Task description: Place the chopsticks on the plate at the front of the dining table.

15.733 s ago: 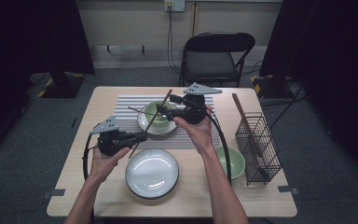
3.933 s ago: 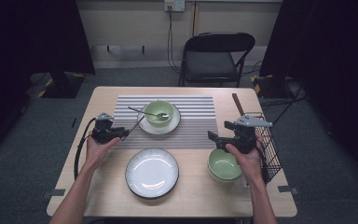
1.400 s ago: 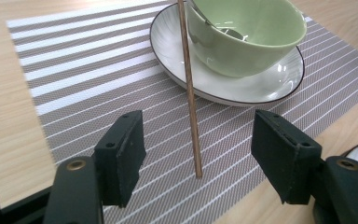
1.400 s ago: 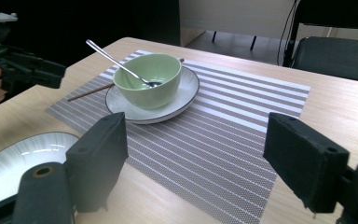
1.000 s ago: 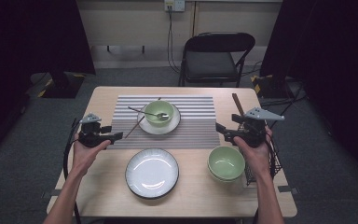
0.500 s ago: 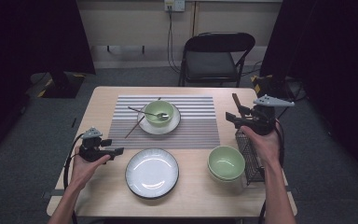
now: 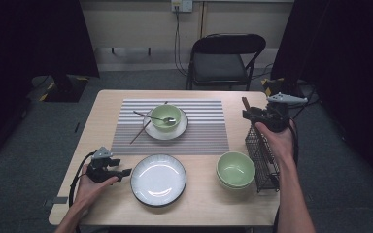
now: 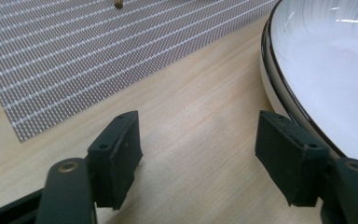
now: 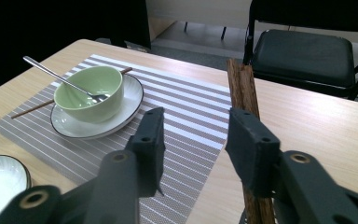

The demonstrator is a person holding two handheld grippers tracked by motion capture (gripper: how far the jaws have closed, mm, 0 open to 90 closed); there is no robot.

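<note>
My left gripper (image 7: 125, 171) sits low over the bare wood just left of the white plate (image 7: 158, 179). In the left gripper view, the left gripper (image 8: 198, 140) is open; its jaws have just been closing a little with nothing between them, and the plate's dark rim (image 8: 279, 88) lies beside the right jaw. My right gripper (image 7: 246, 115) hovers at the tops of the brown chopsticks (image 7: 245, 104) standing in the wire basket (image 7: 262, 155). The right gripper (image 9: 193, 135) has just been closing; the chopsticks (image 9: 241, 84) pass behind its right jaw, not between the jaws.
A green bowl (image 7: 165, 116) with a spoon (image 7: 150, 115) rests on a saucer on the striped placemat (image 7: 204, 131), with a single chopstick (image 7: 140, 132) lying beside it. Stacked green bowls (image 7: 235, 170) stand next to the basket. A black chair (image 7: 226, 60) is behind the table.
My left hand has come down and toward the near edge, beside the plate. My right hand has gone farther back and right, up to the chopstick tops, and its jaws have narrowed.
</note>
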